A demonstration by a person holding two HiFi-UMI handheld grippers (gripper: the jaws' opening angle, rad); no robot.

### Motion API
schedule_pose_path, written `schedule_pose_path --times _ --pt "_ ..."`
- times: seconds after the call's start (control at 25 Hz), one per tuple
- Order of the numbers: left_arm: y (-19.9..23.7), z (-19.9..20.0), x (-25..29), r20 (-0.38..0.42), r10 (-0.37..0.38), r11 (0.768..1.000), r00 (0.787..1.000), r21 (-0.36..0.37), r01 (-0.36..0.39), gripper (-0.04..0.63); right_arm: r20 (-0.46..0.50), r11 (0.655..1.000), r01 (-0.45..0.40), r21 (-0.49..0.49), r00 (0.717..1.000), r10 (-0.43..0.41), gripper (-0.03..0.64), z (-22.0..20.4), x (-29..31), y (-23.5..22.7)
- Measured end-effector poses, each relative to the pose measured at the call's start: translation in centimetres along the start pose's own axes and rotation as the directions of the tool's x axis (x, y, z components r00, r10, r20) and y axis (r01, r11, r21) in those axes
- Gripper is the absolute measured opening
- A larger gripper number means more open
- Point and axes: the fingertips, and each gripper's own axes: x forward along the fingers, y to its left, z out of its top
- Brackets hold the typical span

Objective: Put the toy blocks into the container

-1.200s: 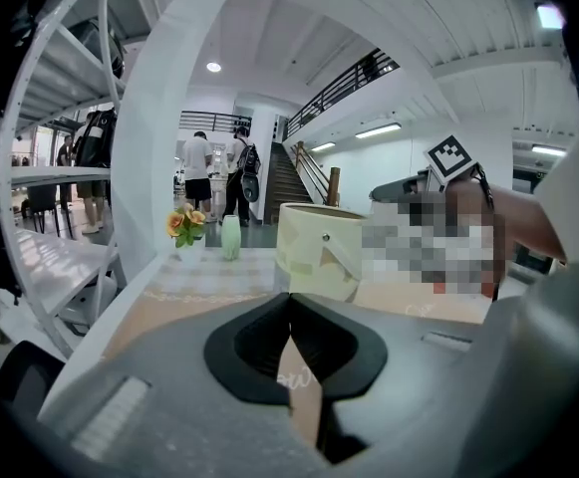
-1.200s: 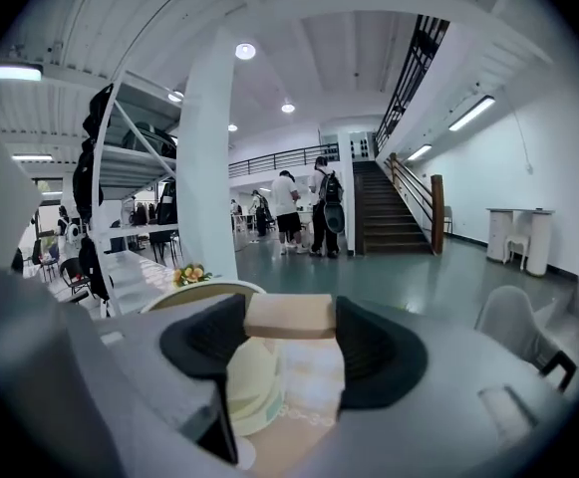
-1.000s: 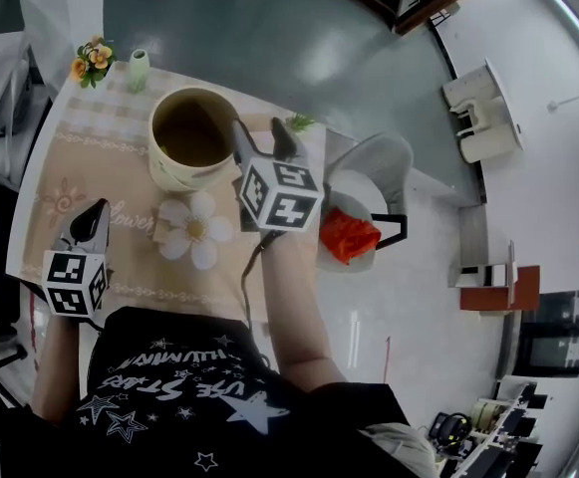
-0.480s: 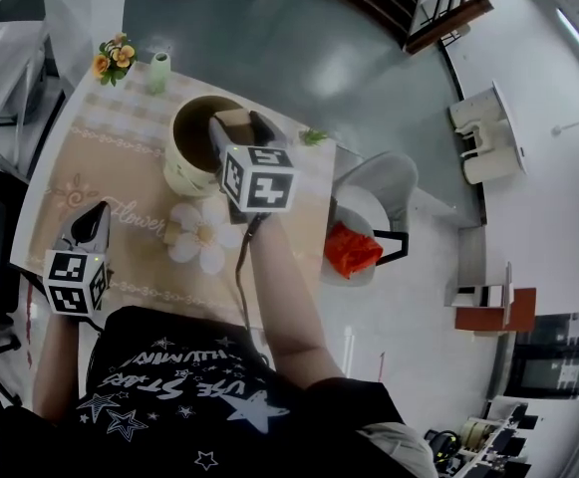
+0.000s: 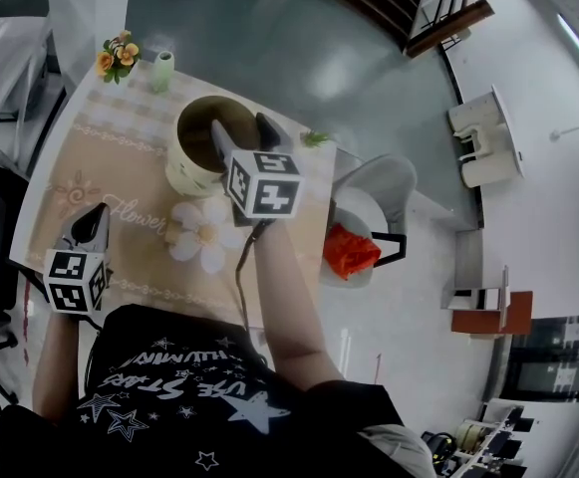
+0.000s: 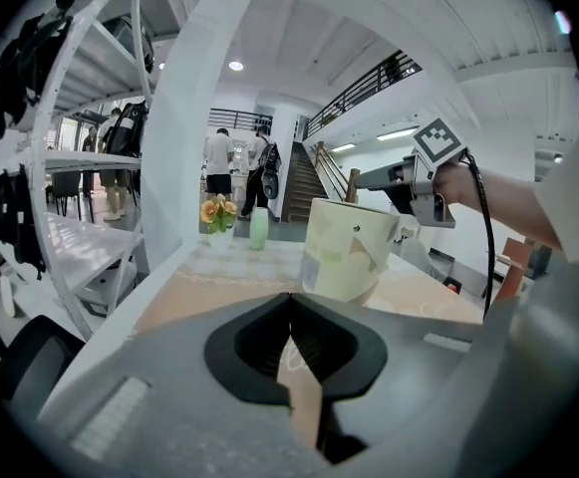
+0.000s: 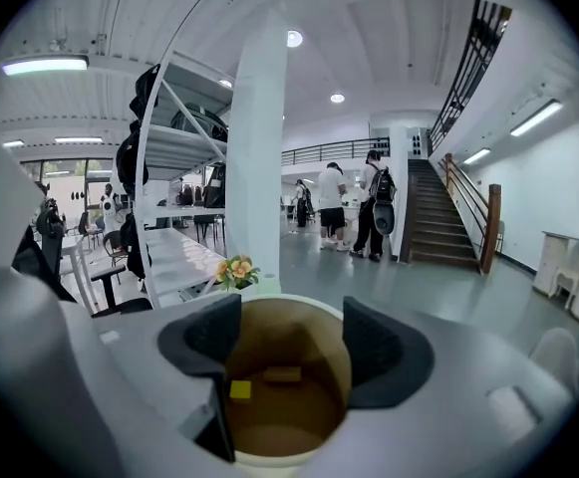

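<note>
**Right gripper opens over the container; two blocks lie inside**

In the head view the right gripper [image 5: 241, 132] hangs over the mouth of the container [image 5: 184, 172], above the middle of the frame. The right gripper view looks straight down into it. The jaws stand wide apart and are opening, one at each side of the rim, and nothing is gripped between them. On the brown floor of the container lie a yellow block [image 7: 240, 390] and a tan block [image 7: 282, 374], close together, the yellow one lower left of the tan one.

The left gripper [image 5: 95, 217] sits at the lower left of the head view, over the near edge of the table [image 5: 120, 167] and well apart from the container. In its own view its jaws meet at the tips and hold nothing. The cream container [image 6: 344, 252] stands beyond them, right of centre.

A pot of flowers [image 5: 117, 54] stands at the table's far corner, upper left. A white flower shape [image 5: 201, 232] lies on the cloth just below the container. Right of the table is a chair [image 5: 374, 182] with an orange thing [image 5: 349, 250] on its seat.
</note>
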Motion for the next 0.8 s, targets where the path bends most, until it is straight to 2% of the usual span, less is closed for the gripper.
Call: schedule_pose_path --times 0.4,0.8 --pt "-0.7 -0.7 -0.7 -0.012 -0.006 1.0 1.0 0.008 0.006 0.011 0.067 0.999 -0.051 0.004 0.997 0.05 0.314 0.1 -3.0 2.5" --pt "-2.2 -1.9 -2.0 -0.025 0.0 1.0 1.0 0.016 0.001 0.011 0.076 0.99 -0.141 0.002 0.987 0.14 0.314 -2.3 -5.9 6.0"
